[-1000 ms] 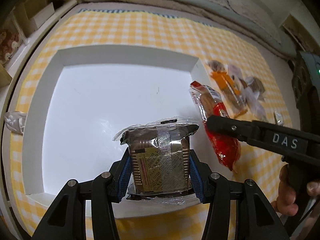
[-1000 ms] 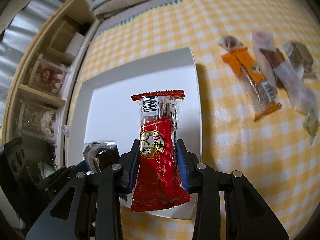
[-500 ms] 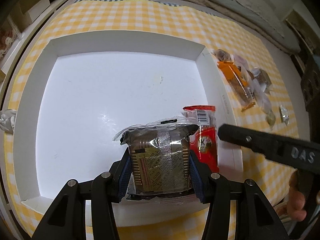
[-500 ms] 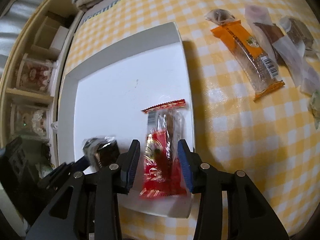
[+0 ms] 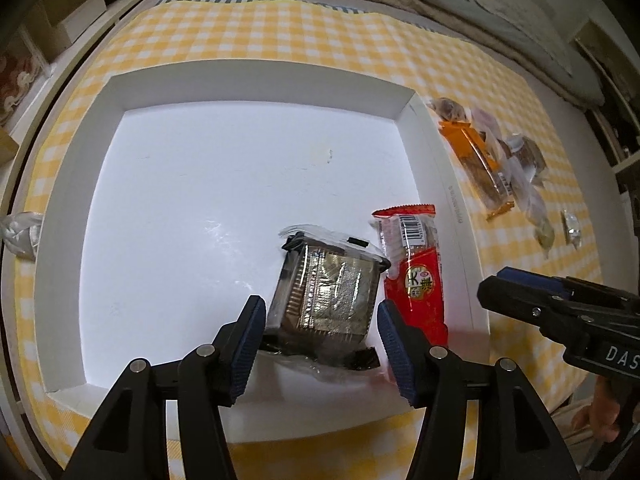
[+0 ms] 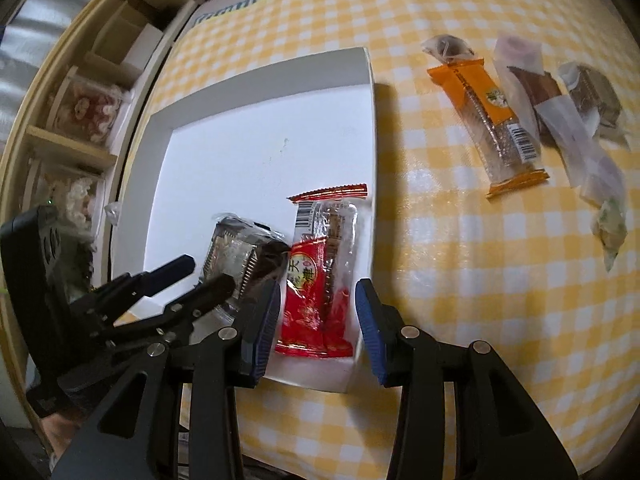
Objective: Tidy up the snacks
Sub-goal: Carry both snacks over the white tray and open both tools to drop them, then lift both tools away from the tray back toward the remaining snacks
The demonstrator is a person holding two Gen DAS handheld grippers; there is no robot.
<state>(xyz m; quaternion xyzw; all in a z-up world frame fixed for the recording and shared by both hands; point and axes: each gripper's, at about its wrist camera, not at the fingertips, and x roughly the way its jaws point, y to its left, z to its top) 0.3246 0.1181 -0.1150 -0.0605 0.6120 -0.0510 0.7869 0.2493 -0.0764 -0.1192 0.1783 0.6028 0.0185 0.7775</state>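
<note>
- Where the white tray point(image 5: 256, 80) meets its right wall, a red snack pack point(image 5: 416, 276) lies flat, touching a foil-wrapped biscuit pack point(image 5: 328, 296).
- Most of the tray floor is bare.
- Left tongs point(image 5: 320, 336): spread, empty.
- Right tongs point(image 6: 316, 320): spread, empty.
- An orange bar point(image 6: 488, 120) lies on the checked bench point(image 6: 460, 280).

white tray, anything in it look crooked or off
The foil-wrapped snack lies skewed in the white tray, its corner touching the red packet, which lies straight along the right wall. Both grippers are open. Nothing is spilled or torn.
</note>
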